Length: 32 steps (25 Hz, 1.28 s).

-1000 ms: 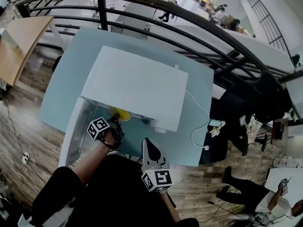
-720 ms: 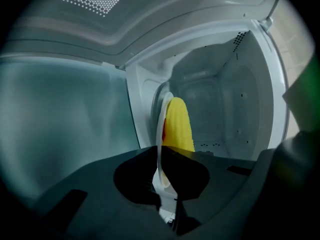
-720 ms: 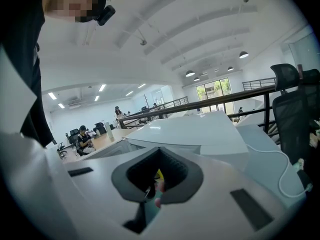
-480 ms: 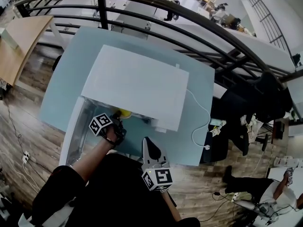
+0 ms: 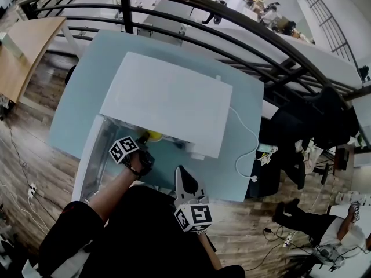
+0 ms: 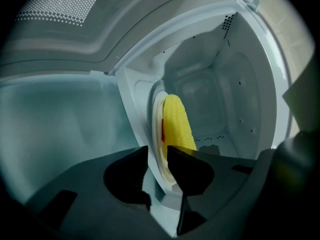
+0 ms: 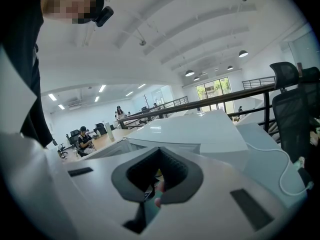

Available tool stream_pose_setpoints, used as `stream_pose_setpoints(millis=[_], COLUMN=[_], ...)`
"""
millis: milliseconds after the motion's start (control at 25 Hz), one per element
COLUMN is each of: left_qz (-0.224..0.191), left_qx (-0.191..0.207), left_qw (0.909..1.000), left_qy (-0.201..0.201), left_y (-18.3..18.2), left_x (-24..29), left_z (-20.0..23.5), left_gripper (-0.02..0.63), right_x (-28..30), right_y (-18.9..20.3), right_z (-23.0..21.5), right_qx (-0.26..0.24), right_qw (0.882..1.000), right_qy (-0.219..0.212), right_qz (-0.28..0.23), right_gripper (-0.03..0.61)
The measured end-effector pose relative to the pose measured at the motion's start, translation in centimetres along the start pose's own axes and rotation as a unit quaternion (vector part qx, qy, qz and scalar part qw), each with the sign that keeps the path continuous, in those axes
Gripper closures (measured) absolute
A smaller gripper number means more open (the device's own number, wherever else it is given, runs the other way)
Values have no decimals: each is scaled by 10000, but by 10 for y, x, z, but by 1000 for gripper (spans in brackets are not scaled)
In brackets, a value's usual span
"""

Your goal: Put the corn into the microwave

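As left hand-held gripper (image 6: 158, 153) opens round plate (image 6: 156, 115): one corn (image 6: 177, 124), one microwave (image 6: 240, 84).

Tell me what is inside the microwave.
A yellow corn cob lies on a pale plate in the microwave cavity. The left gripper's opening jaws straddle the plate's rim and cover its near edge. Nothing under the plate shows.

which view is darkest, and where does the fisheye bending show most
Left gripper view: the darkest, with a dim bluish cast inside the white box-shaped microwave; only the yellow corn cob looks bright, and the corners are vignetted black. Head view: evenly lit, with the strongest fisheye; the black metal railing bows into an arc. Right gripper view: bright, with glare from the round ceiling lamps and a black rim around the frame.
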State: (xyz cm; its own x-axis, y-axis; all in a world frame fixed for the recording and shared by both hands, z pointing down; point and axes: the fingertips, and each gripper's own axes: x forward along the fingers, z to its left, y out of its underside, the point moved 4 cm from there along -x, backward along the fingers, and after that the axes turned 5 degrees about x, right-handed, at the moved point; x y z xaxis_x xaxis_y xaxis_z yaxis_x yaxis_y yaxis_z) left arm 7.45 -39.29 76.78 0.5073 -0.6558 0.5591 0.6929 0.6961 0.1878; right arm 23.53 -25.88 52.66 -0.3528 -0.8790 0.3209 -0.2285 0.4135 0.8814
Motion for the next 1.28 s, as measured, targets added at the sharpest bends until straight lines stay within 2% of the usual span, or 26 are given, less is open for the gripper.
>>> stream_pose_setpoints(millis=[80,320,480,600,760,840,960,1080,1160,1280], left_qz=[-6,-2,25,52,-3,-38,-169,-456,-645,-890], left_qx=[52,260,935,1446,1859,2160,2878,3609,4027,4676], left_qw=[10000,9997,9956,9894,9826,9763,9572,9305,9111,8751], left_qy=[13,4,-99,-139,-36,91,259,428,602,872], left_y=[0,3,3,8,11,10,8,6,5,4], left_x=[-4,-22,-35,-43,-55,-65,-81,-105,-120,-139], left_z=[1,7,2,-5,-16,-27,-48,-74,-92,-116], left_gripper=[497,497,513,611,611,611,611,611,612,611], right_x=[-1,-2,-1,-2,-4,-4,-2,0,1,2], right_y=[-1,3,2,3,7,9,9,7,6,1], right_z=[1,1,6,10,11,13,17,20,21,22], right_qx=[16,9,60,56,13,35,54,-22,-77,-127], right_qw=[10000,10000,9999,9998,9998,9997,9995,9993,9991,9989], right_qy=[-2,-50,-117,-174,-220,-245,-307,-376,-415,-443], right_qz=[-9,-3,3,21,15,33,60,25,-13,-103], right_gripper=[569,569,569,569,569,569,569,570,569,569])
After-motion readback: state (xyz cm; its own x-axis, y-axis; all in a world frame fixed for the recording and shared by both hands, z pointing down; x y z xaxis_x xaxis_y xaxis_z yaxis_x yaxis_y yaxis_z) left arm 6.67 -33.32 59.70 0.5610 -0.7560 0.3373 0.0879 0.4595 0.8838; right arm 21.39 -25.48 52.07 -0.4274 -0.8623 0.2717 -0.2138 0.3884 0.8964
